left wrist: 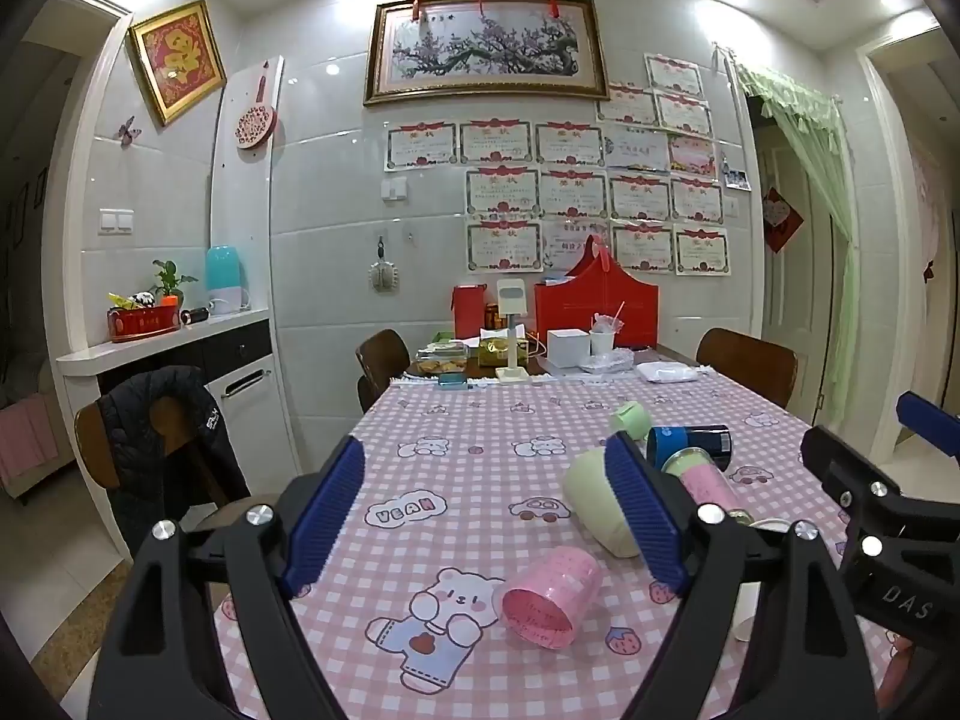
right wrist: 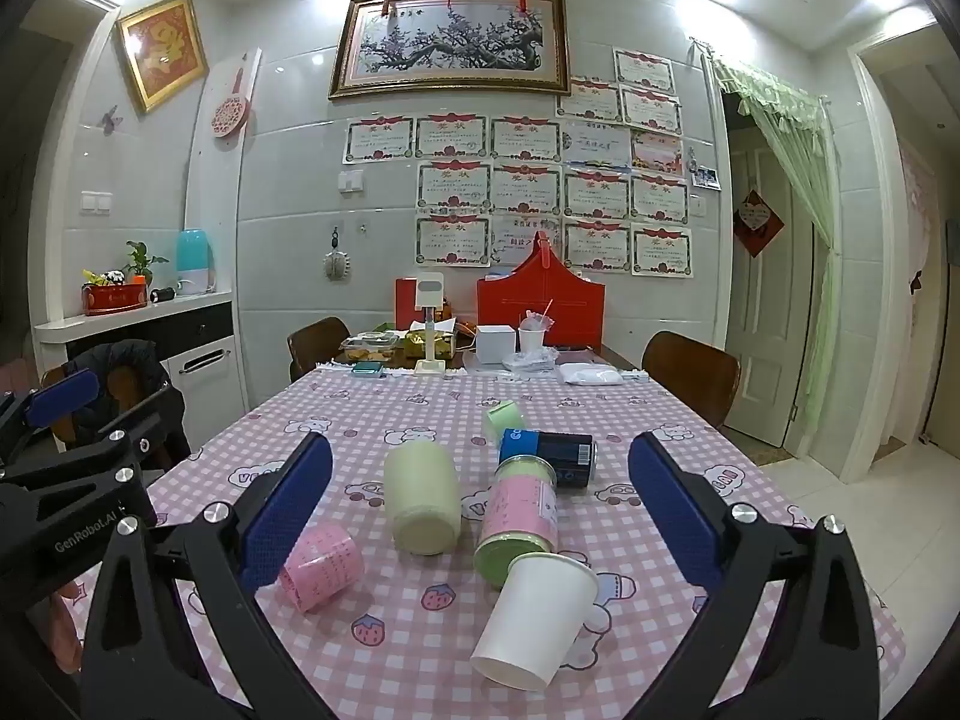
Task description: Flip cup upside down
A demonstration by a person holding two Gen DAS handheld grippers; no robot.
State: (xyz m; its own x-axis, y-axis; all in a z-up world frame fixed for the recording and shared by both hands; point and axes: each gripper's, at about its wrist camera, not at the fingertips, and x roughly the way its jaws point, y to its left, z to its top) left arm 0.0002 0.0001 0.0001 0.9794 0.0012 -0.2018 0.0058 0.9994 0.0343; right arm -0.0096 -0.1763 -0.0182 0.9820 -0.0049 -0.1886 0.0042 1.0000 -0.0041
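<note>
Several cups lie on their sides on the pink checked tablecloth (right wrist: 420,648). A white paper cup (right wrist: 534,618) lies nearest, leaning on a pink-and-green cup (right wrist: 519,519). A cream cup (right wrist: 420,498), a small pink cup (right wrist: 321,567), a dark blue cup (right wrist: 549,456) and a small green cup (right wrist: 503,418) lie around them. My right gripper (right wrist: 480,510) is open above the cups, holding nothing. My left gripper (left wrist: 489,510) is open and empty, with the pink cup (left wrist: 549,597) lying below and between its fingers and the cream cup (left wrist: 597,501) beside its right finger.
Boxes, a red bag (right wrist: 540,306), a white cup with a straw and a phone stand (right wrist: 431,324) crowd the table's far end. Wooden chairs (right wrist: 690,375) stand at both sides. A jacket hangs on a chair (left wrist: 162,438) at the left. A doorway opens at the right.
</note>
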